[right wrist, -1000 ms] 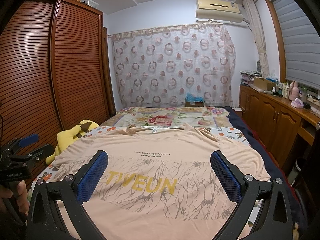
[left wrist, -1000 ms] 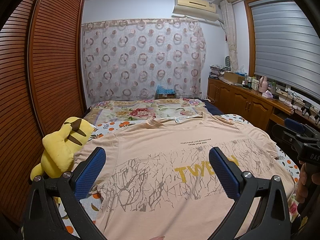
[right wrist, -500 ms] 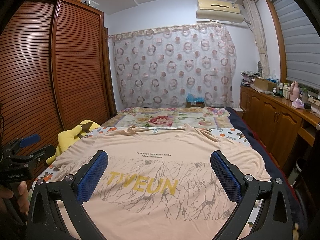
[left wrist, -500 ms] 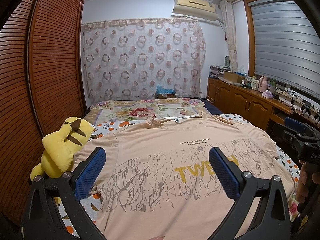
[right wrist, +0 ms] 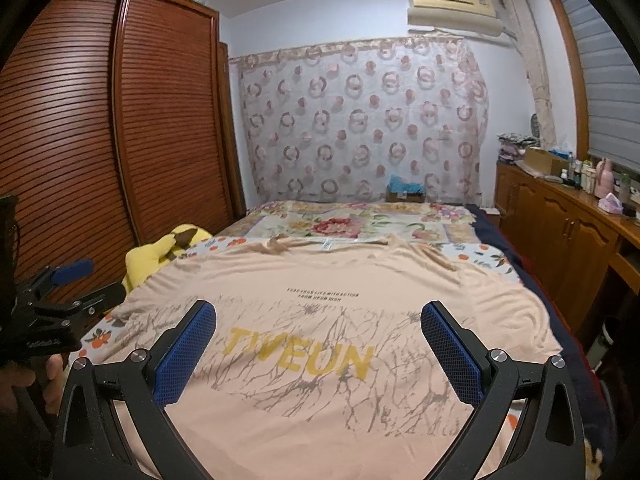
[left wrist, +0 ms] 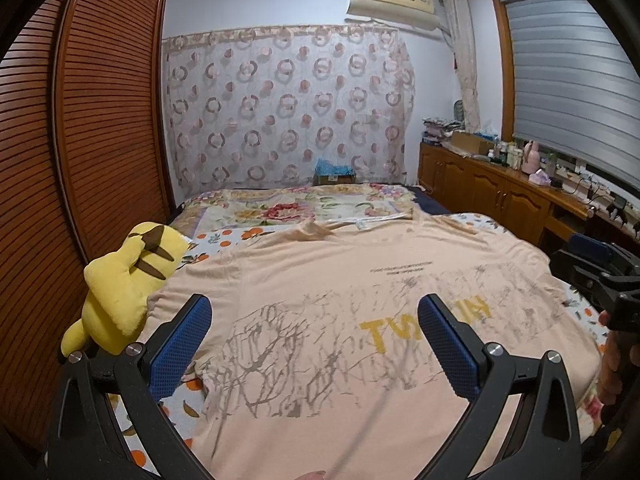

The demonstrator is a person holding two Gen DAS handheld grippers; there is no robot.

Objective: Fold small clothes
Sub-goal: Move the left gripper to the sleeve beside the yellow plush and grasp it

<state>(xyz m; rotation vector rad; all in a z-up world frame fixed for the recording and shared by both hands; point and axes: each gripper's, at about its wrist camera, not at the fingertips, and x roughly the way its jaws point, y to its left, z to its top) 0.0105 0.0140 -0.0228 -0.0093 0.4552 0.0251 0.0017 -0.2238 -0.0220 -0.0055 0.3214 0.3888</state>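
Above spread T-shirt (right wrist: 320, 320), both grippers (left wrist: 314, 332) (right wrist: 318, 340) wide, empty

The T-shirt's (left wrist: 328, 280) near hem runs off the bottom edge in both views, so how it ends can't be told. Its small black line of print (right wrist: 323, 294) is too fine to read. The left gripper's (left wrist: 314, 342) right pad (left wrist: 448, 350) covers the middle of the yellow lettering (left wrist: 378, 334). The yellow plush toy (right wrist: 168, 250) is half hidden behind the shirt's sleeve in the right view. Bottles on the sideboard (right wrist: 560, 216) blur together, labels unreadable.
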